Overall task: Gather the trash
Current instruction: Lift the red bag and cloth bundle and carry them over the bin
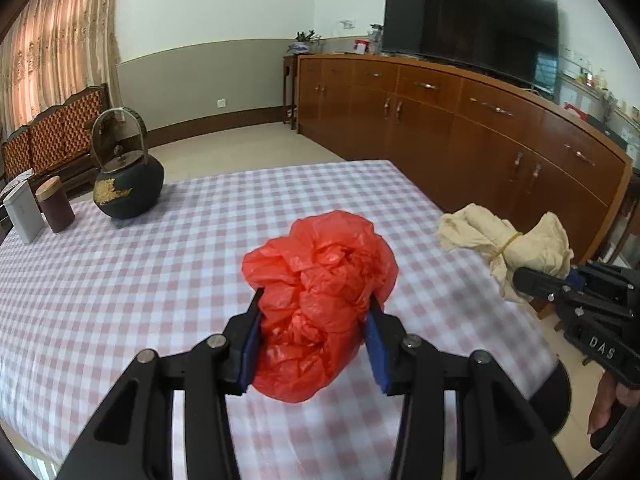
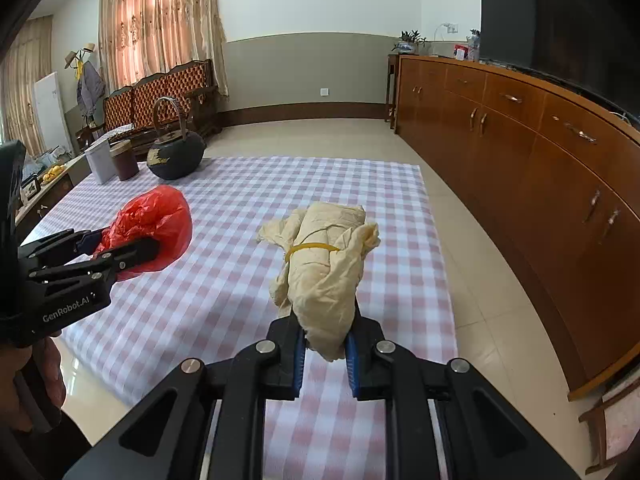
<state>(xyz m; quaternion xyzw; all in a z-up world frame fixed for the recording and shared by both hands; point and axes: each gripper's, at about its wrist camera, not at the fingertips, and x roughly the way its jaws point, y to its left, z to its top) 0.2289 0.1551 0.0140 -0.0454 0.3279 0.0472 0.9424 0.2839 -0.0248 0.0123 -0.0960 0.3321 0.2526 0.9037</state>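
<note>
My left gripper [image 1: 314, 312] is shut on a crumpled red plastic bag [image 1: 320, 280] and holds it above the checked tablecloth [image 1: 160, 280]. The bag also shows at the left in the right wrist view [image 2: 160, 216], with the left gripper [image 2: 120, 246] around it. My right gripper [image 2: 324, 334] is shut on a cream cloth bundle [image 2: 326, 264] tied with a yellow rubber band [image 2: 312, 247], held above the table. The bundle also shows at the right in the left wrist view [image 1: 516, 240], with the right gripper [image 1: 536, 280] on its lower end.
A black iron teapot [image 1: 128, 184], a brown canister [image 1: 55, 205] and a white tin [image 1: 24, 212] stand at the table's far left corner. A long wooden sideboard [image 1: 460, 128] with a TV [image 1: 472, 20] runs along the right. A wooden bench [image 2: 160, 96] stands behind.
</note>
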